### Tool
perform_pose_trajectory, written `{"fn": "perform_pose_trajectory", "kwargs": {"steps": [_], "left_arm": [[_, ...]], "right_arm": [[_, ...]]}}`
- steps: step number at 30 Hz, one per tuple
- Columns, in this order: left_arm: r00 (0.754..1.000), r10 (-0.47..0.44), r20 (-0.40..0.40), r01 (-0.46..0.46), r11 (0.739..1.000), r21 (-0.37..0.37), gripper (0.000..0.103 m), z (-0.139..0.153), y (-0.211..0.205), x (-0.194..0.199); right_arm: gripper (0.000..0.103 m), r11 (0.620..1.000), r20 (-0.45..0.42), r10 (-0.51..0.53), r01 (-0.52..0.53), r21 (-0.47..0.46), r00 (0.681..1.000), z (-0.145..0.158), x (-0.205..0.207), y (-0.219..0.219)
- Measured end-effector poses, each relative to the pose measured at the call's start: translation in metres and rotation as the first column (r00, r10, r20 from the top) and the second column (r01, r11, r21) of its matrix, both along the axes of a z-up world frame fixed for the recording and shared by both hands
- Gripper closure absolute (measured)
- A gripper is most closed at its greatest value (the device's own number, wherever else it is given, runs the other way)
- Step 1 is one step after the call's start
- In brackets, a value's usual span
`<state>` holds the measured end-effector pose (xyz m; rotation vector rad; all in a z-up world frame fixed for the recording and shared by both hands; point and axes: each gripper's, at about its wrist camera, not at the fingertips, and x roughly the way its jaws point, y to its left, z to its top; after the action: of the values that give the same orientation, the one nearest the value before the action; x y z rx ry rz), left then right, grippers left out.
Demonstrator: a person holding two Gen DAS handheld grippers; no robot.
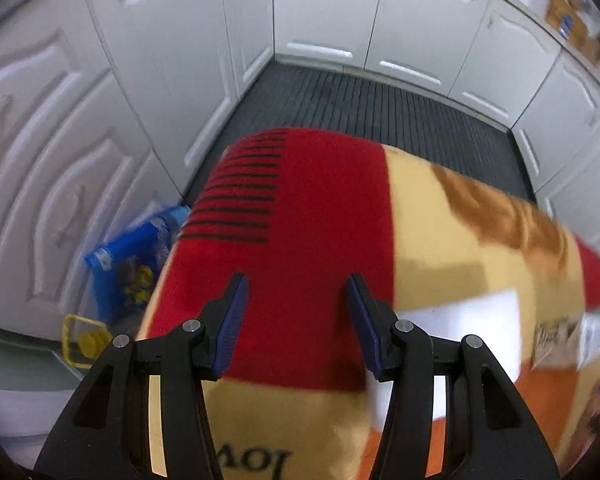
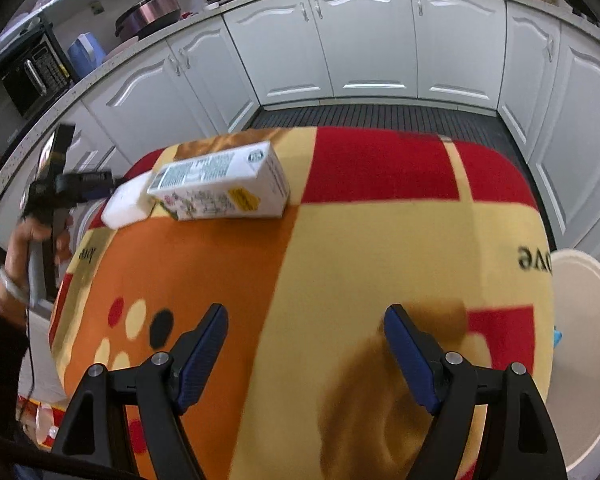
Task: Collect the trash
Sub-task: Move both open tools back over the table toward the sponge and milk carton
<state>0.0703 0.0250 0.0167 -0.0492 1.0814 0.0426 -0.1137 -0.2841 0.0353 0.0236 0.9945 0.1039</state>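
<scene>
My left gripper (image 1: 296,312) hangs over the red end of a patterned cloth (image 1: 320,208) that covers the table, jaws partly apart with nothing between them. Past that end, on the floor by the white cabinets (image 1: 148,80), lies a blue packet (image 1: 132,264) next to a yellow object I cannot make out.

From my right wrist view, the left gripper shows at the far left edge, gripped by a hand (image 2: 32,240). A white carton (image 2: 220,186) lies on its side on the far left part of the cloth, touching a smaller white object (image 2: 126,200) just left of it. My right gripper (image 2: 306,336) hovers above the cloth, jaws wide apart and empty. A white round lid (image 2: 580,360) sits at the right.
</scene>
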Motion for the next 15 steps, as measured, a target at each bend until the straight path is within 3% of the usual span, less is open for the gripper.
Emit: {"fn": "perform_pose_trajectory", "kwargs": {"steps": [2,5,11,13,15], "left_arm": [[0.999,-0.026,0.035,0.027,1.000,-0.016,0.054,0.013,-0.002,-0.015],[0.997,-0.073,0.035,0.077,0.990,-0.118,0.054,0.030,0.004,-0.041],[0.980,-0.201,-0.004,0.199,0.974,-0.110,0.054,0.031,-0.008,-0.089],[0.973,-0.232,-0.017,0.229,0.968,-0.105,0.054,0.026,-0.011,-0.102],[0.970,-0.240,-0.029,0.235,0.965,-0.118,0.054,0.022,-0.010,-0.110]], "right_arm": [[0.024,1.000,-0.006,0.000,0.000,0.009,1.000,-0.001,0.010,0.004],[0.024,1.000,-0.008,-0.007,0.007,0.008,1.000,-0.005,0.028,0.008],[0.024,0.998,-0.047,-0.063,0.062,-0.024,0.997,-0.005,0.061,0.011],[0.024,0.999,-0.016,-0.024,0.024,0.046,1.000,0.009,0.053,0.012],[0.023,1.000,0.023,-0.001,0.000,0.027,1.000,0.021,0.047,0.017]]}}
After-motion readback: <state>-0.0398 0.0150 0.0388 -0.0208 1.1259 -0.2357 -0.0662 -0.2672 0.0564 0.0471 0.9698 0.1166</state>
